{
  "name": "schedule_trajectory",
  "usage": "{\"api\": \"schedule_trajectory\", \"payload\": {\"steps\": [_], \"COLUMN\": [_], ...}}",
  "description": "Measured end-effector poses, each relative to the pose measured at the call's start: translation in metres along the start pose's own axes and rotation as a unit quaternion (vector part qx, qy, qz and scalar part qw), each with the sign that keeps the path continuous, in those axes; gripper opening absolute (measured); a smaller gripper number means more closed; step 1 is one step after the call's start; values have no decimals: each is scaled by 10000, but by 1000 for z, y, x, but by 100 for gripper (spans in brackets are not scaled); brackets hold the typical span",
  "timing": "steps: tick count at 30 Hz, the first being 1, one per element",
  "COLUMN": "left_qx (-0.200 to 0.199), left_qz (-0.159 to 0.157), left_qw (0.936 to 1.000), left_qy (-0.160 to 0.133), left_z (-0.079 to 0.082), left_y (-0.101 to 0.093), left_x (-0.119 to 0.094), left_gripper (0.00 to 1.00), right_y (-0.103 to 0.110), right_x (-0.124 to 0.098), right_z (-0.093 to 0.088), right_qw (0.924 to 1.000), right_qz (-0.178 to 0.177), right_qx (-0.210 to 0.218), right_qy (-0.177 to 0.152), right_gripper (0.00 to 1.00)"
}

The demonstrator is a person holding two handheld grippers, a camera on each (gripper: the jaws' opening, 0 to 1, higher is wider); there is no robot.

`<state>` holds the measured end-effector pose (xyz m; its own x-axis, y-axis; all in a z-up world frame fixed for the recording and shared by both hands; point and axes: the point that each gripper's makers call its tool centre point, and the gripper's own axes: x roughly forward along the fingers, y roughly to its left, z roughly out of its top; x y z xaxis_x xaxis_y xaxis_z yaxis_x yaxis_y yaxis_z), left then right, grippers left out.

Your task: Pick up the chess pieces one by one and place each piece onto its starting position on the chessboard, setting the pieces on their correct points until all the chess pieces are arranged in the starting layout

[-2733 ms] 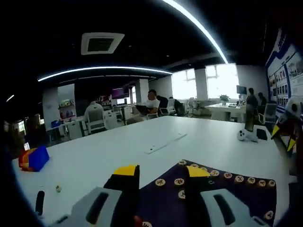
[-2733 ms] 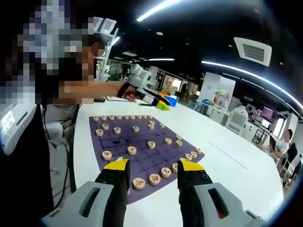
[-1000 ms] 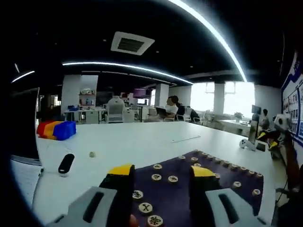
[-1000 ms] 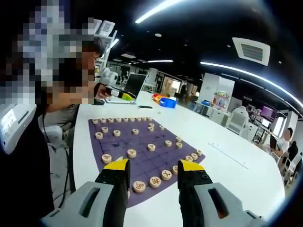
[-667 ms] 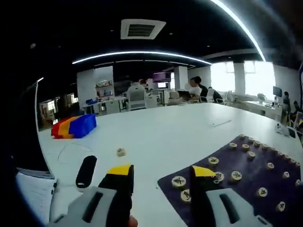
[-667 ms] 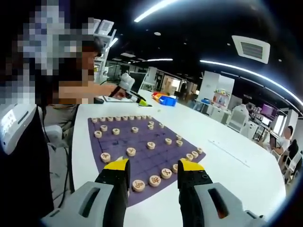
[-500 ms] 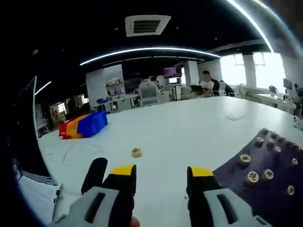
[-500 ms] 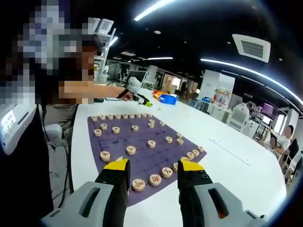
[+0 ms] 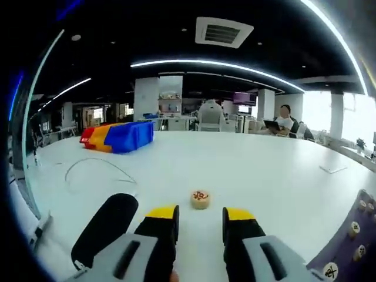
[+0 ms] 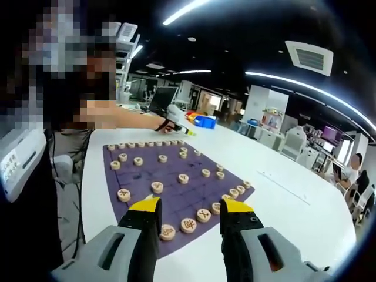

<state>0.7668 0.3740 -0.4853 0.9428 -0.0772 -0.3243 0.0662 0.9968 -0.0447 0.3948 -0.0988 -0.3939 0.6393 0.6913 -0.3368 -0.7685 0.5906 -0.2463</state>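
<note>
Your white worktop (image 9: 247,170) runs wide and smooth. In the right gripper view the purple chessboard (image 10: 176,188) lies flat, round wooden pieces (image 10: 157,187) dotted across it. The left gripper view has a black oblong object (image 9: 106,226) and one stray wooden disc piece (image 9: 200,198) just ahead of your left claw (image 9: 200,216), jaws apart, empty. Your right claw (image 10: 187,205) also stands apart above the board's near edge.

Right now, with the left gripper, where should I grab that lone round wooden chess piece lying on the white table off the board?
Grip the round wooden chess piece across its curved rim, probably coming from straight above: it lies flat on the white table, just beyond the open jaws.
</note>
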Motion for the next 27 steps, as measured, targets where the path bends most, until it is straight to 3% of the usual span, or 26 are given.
{"api": "schedule_trajectory", "payload": {"steps": [5,9,13,15,18,22,27], "left_qx": [91,-10,-3,-63,-12,-259,-203], "left_qz": [52,93,216,208,310,185,-103], "left_qw": [9998,9999,9996,9997,9995,9994,9988], "left_qy": [165,105,189,116,63,-152,-430], "left_z": [2,7,-2,-2,-1,13,48], "left_y": [-1,1,2,1,0,-7,-27], "left_x": [17,25,29,30,24,15,-12], "left_gripper": [31,30,27,21,20,20,20], "right_y": [-3,-5,-6,-7,-9,-10,-7], "right_x": [4,3,1,0,-1,-2,-4], "right_z": [-5,-3,-2,-2,-3,-2,-2], "right_qw": [9999,9999,9999,9999,9998,9998,9999], "right_qz": [-50,-110,-149,-158,-188,-201,-154], "right_qx": [60,60,47,50,71,93,75], "right_qy": [67,43,32,18,12,-9,-19], "right_gripper": [40,40,40,40,40,40,40]}}
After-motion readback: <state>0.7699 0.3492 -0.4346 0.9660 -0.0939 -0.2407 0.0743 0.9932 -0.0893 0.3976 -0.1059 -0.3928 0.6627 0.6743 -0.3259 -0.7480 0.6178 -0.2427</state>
